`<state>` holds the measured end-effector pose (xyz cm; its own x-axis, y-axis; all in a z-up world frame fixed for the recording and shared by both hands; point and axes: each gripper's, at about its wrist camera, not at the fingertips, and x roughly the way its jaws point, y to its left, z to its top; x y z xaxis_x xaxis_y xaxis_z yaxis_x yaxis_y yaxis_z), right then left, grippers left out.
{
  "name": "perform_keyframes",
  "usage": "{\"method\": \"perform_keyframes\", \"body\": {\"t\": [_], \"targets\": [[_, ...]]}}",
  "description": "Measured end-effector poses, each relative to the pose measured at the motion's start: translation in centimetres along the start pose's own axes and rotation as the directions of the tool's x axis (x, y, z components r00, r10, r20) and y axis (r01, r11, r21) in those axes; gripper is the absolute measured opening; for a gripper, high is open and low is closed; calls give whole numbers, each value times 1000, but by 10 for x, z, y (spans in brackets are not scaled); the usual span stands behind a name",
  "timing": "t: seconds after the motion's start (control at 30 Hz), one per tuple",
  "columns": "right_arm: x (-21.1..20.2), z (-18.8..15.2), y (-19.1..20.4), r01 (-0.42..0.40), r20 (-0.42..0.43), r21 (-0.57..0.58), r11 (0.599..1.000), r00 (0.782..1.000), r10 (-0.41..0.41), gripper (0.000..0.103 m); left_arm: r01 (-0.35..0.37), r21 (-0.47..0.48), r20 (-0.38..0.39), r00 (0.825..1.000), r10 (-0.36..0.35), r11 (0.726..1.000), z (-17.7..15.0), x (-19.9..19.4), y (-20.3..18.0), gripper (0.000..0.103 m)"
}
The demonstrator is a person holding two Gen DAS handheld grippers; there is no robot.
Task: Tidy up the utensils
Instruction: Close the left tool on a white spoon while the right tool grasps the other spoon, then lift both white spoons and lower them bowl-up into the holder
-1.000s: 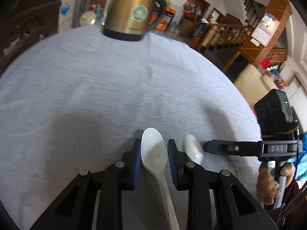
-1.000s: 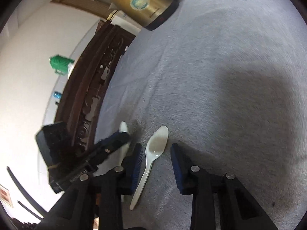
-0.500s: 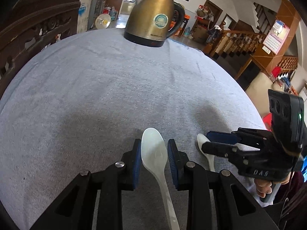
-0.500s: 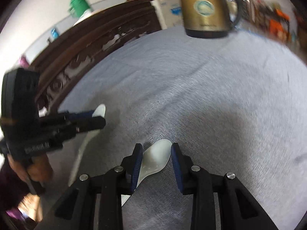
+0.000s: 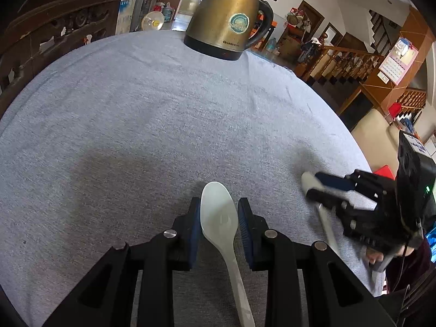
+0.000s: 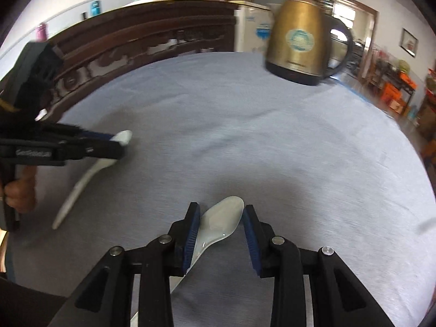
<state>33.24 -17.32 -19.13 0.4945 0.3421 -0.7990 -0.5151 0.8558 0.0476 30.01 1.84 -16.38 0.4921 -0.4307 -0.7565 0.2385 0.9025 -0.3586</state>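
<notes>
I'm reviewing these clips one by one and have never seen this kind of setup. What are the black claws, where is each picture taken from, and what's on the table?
There is no robot here. A person holds a handheld two-finger gripper in each hand, and each gripper carries a wide-angle camera looking forward along its fingers.

The left gripper, seen from its own camera, has a white spoon between its blue pads. In the same view the right gripper shows at the right edge, blurred.

The right gripper's own camera shows it with a second white spoon lying slanted between its pads. The left gripper appears at that picture's left, spoon handle trailing down.

Whether either spoon is lifted or resting on the grey tablecloth is unclear. A brass-coloured electric kettle stands at the table's far side.
</notes>
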Motion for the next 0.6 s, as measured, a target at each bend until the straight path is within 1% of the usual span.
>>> {"method": "perform_keyframes", "body": {"t": [0.03, 0.07, 0.1, 0.13, 0.17, 0.2, 0.27, 0.33, 0.37, 0.4, 0.43, 0.5, 0.6], "targets": [[-1, -1, -6, 18, -1, 9, 1000, 1000, -18, 35, -1, 4, 0, 1000, 1, 1000, -1, 1, -1, 28], [-3, -3, -17, 35, -15, 37, 999, 999, -34, 38, -3, 8, 1, 1000, 3, 1000, -1, 1, -2, 28], [-4, -4, -22, 34, -28, 60, 998, 999, -33, 46, -4, 12, -1, 1000, 4, 1000, 0, 2, -3, 28], [-6, -4, -27, 47, -48, 85, 995, 998, -43, 51, -7, 12, -1, 1000, 7, 1000, 0, 2, -3, 28], [-7, -5, -31, 70, -68, 95, 993, 996, -64, 58, -8, 12, -1, 1000, 8, 1000, 0, 3, -4, 28], [-7, -4, -32, 83, -81, 94, 992, 994, -76, 60, -9, 8, -2, 1000, 9, 1000, 1, 3, -3, 28], [-4, -3, -30, 90, -119, 79, 993, 990, -80, 60, -10, 2, -6, 1000, 10, 1000, 2, 4, -2, 29], [-2, 1, -26, 92, -134, 77, 993, 988, -81, 53, -17, 6, -17, 1000, 17, 1000, 4, 4, -2, 29], [-1, 2, -25, 80, -139, 79, 994, 988, -69, 41, -23, 10, -22, 999, 23, 1000, 5, 4, -2, 29], [0, 5, -24, 61, -146, 79, 995, 988, -49, 35, -28, 15, -27, 999, 28, 1000, 5, 4, -2, 29], [0, 7, -21, 54, -149, 65, 996, 988, -44, 32, -36, 19, -32, 999, 37, 999, 6, 4, -2, 29], [0, 8, -17, 72, -143, 48, 996, 988, -64, 29, -51, 18, -33, 998, 52, 999, 8, 3, -1, 29], [-3, 4, -18, 86, -126, 89, 992, 989, -74, 29, -67, 15, -26, 997, 68, 998, 7, -1, 1, 28]]}}
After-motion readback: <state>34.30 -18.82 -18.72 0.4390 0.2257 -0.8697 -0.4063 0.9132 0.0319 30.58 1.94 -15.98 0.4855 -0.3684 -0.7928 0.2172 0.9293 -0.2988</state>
